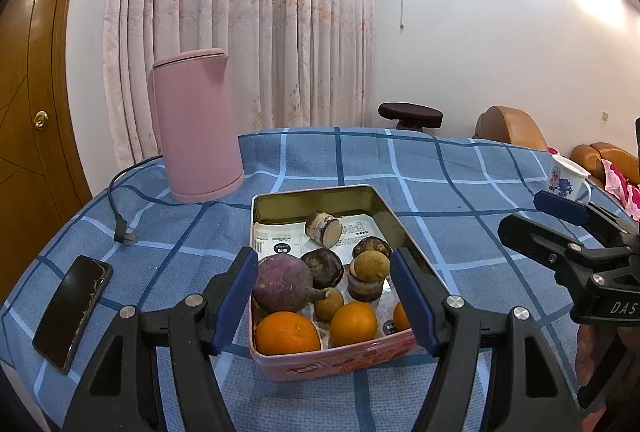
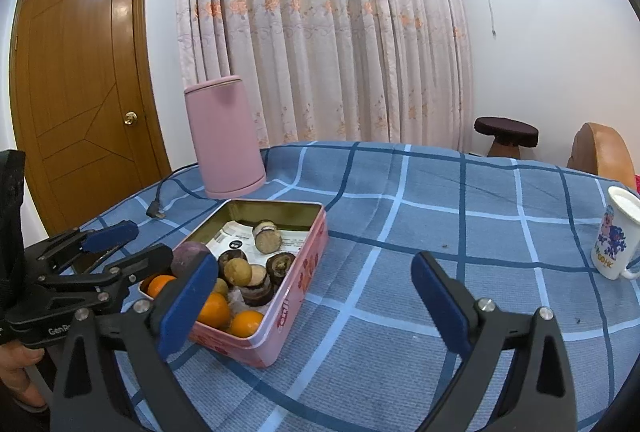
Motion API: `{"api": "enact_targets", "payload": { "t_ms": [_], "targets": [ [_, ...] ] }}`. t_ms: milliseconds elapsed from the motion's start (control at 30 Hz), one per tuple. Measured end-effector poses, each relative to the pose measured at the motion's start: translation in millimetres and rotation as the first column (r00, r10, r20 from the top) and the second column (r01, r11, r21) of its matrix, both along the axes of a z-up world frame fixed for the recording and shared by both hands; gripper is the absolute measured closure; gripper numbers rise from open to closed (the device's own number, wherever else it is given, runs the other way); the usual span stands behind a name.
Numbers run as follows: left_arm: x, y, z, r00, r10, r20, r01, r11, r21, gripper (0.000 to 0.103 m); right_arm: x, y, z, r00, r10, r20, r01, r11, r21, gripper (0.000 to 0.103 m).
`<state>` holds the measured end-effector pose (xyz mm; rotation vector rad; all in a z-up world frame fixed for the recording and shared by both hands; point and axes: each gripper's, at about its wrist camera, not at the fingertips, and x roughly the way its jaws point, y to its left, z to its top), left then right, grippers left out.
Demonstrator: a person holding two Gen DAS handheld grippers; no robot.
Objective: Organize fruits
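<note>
Fruit tin [image 1: 394,222] between left claw [image 1: 325,302] fingers

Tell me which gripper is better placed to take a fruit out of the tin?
Left. The left gripper is open and straddles the pink tin, right over the oranges. The right gripper is open over bare tablecloth beside it.

the right gripper [image 2: 316,296] hangs wide apart and empty over the blue checked tablecloth [image 2: 400,232]; to its left the pink tin [image 2: 288,312] holds oranges [image 2: 246,324] and dark fruits [image 2: 280,266]; the left gripper [image 2: 120,252] sits at the tin's far-left side, parted; a mug [image 2: 614,240] stands far right
</note>
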<state>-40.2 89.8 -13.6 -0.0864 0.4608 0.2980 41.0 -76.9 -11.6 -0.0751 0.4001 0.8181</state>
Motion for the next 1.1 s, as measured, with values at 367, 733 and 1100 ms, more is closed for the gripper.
{"api": "enact_targets", "payload": {
  "t_ms": [367, 733, 1100],
  "targets": [
    [1.5, -2.2, -0.4, 1.0, -0.007, -0.006, 0.007, 1.0, -0.008, 0.033, 2.2, -8.9, -1.6, 1.0, -0.012, -0.002, 0.012, 1.0, 0.011, 0.003],
    [4.4, -18.9, 1.5, 0.999, -0.04, -0.012, 0.04, 0.999, 0.01, 0.033, 2.5, -14.7, 1.6, 1.0, -0.022, 0.003, 0.022, 0.999, 0.023, 0.003],
    [8.2, -27.4, -1.1, 0.999, -0.046, -0.022, 0.046, 0.998, 0.032, 0.024, 2.5, -18.6, 1.1, 1.0, -0.026, 0.004, 0.026, 0.999, 0.018, 0.002]
  ]
}}
